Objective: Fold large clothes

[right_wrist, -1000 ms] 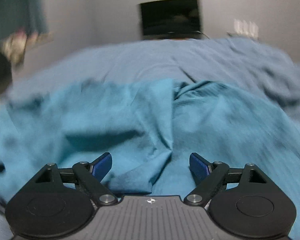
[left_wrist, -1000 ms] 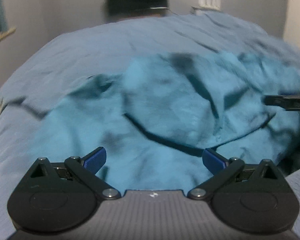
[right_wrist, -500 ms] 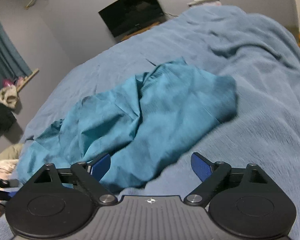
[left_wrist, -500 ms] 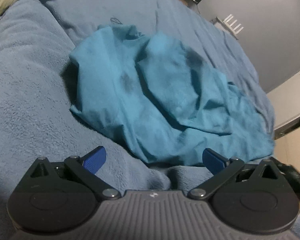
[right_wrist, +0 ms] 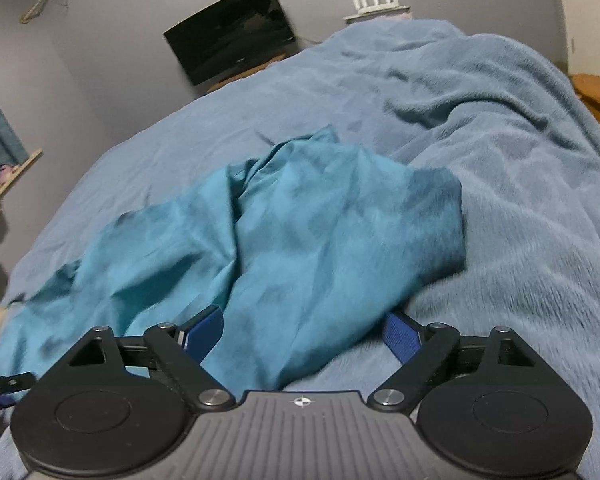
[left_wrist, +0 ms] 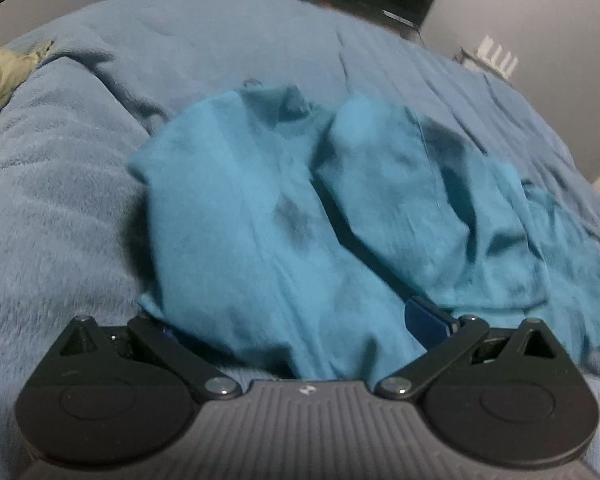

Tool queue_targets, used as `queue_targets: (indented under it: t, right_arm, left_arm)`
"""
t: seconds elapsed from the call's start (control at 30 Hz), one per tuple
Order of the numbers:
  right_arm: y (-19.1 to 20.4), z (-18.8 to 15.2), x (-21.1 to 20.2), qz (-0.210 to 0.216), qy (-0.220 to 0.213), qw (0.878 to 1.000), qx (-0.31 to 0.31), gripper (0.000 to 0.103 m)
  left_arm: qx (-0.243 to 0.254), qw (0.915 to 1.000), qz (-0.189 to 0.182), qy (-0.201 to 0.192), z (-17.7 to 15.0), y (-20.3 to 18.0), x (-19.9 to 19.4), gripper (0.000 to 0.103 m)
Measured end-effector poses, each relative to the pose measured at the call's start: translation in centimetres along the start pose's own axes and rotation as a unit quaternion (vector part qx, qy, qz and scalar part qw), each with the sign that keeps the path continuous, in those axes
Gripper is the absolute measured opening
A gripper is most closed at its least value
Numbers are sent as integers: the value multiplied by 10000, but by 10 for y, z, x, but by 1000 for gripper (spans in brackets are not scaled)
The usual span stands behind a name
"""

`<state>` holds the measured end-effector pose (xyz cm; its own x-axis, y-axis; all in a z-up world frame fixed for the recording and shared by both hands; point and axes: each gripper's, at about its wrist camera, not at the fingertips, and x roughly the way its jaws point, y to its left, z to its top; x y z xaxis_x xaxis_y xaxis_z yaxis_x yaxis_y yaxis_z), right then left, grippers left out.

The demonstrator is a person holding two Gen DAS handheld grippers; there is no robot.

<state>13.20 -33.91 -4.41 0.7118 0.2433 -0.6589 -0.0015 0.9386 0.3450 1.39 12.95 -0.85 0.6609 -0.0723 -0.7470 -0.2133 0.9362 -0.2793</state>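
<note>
Teal garment (left_wrist: pixel 300 216) lies crumpled mid-frame on blue blanket (left_wrist: pixel 52 216). Left gripper (left_wrist: pixel 296 326) and right gripper (right_wrist: pixel 304 330) jaws spread wide, near hem lying between each pair.

The left gripper (left_wrist: pixel 296 328) has a ribbed dark grey body with a small white mark at its front edge. Two matt black round housings flank it, each with a faint circular recess. Black link arms run out from silver pivot screws, with smaller screws at the outer joints and triangular cut-outs. Its fingers (left_wrist: pixel 426 322) carry blue pads. The right gripper (right_wrist: pixel 300 332) has the same build: ribbed grey body, a white crosshair mark, black discs, silver screws. Its blue pads (right_wrist: pixel 398 336) show fine ridging.
</note>
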Motion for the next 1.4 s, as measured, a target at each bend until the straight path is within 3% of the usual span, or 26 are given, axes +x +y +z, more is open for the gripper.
queue_targets:
  t: [0.17,0.23,0.27,0.3,0.33,0.4,0.47,0.53,0.63,0.77,0.93,0.97,1.0,1.03,1.07,1.1,1.13,1.2,1.27,1.33,1.4]
  right_arm:
    - [-22,18,29,96,-211,9969,749,86]
    - [-31,22,35,255,-342,9935,1053,79]
    - [-33,24,37,297,-406,9926,1110,74]
    - [-35,24,39,339,-482,9918,1136,54]
    - [-37,22,39,412,-567,9904,1188,27]
    - [-42,20,37,537,-769,9865,1341,21]
    - [-36,16,25,553,-1188,9845,1162,18]
    - [-20,15,12,646,-1569,9835,624,17]
    - [2,22,9,638,-1780,9819,60,16]
    - [-1,23,21,527,-1460,9876,233,16]
    - [-31,9,22,371,-864,9913,922,24]
    - [-39,9,25,436,-736,9896,1160,25]
    - [-45,7,27,502,-685,9880,1291,27]
    - [-46,8,29,555,-674,9875,1315,36]
    - [-45,8,31,600,-652,9880,1266,42]
    - [-40,5,31,637,-636,9890,1177,52]
    - [-35,4,32,663,-623,9904,1041,60]
    - [-24,4,36,659,-571,9931,789,64]
    - [-19,3,39,692,-466,9939,727,64]
    - [-23,4,44,776,-414,9927,827,56]
    - [-27,5,45,774,-458,9917,919,43]
  left_arm:
    - [-354,9978,-54,-551,8,18,7,103]
    - [-445,9965,-45,-703,10,22,9,94]
    - [-474,9961,9,-748,11,23,10,77]
    - [-518,9958,84,-756,13,26,12,46]
    - [-608,9951,193,-760,15,31,13,29]
    - [-886,9931,85,-768,21,43,12,14]
    - [-551,9925,37,-1087,28,40,-2,5]
    - [199,9881,186,-1511,35,26,-18,5]
    - [313,9893,182,-1414,52,27,-14,5]
    - [200,9922,446,-1150,69,42,0,5]
    - [310,9958,560,-659,59,52,5,6]
    - [289,9958,553,-664,57,53,2,15]
    - [221,9959,567,-668,57,53,-3,32]
    - [156,9954,616,-713,57,51,-8,43]
    - [111,9937,654,-901,58,46,-17,59]
    - [176,9910,638,-1161,58,38,-27,67]
    - [328,9881,585,-1381,59,28,-36,69]
    - [794,9824,396,-1645,60,2,-45,74]
    - [1243,9805,46,-1523,59,-28,-39,74]
    - [1706,9774,-469,-1155,53,-64,-17,74]
    - [2216,9691,-664,-853,38,-97,9,74]
